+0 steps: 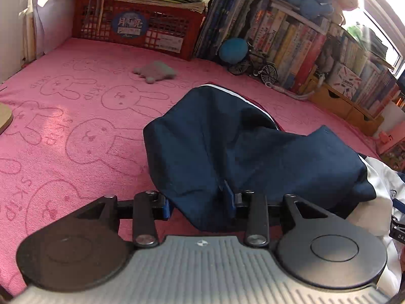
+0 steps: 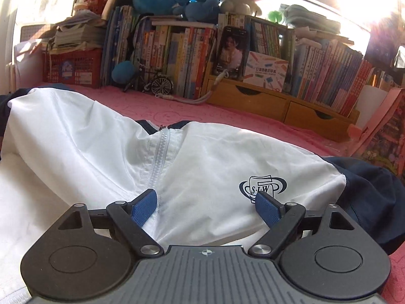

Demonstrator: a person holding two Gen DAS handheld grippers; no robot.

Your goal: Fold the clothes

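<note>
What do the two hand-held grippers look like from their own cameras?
Both look alike. The left hand-held gripper and right hand-held gripper each have a ribbed grey body with a small compass-like mark, two round black discs, black link arms with silver bolts, and blue textured pads on the fingers. No cables, sleeves or hands show.

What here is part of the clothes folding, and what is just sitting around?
Part of the job:
- white and navy jacket
- its navy sleeve
- left gripper
- right gripper

Just lying about:
- grey plush toy
- model bicycle
- red crate
- books
</note>
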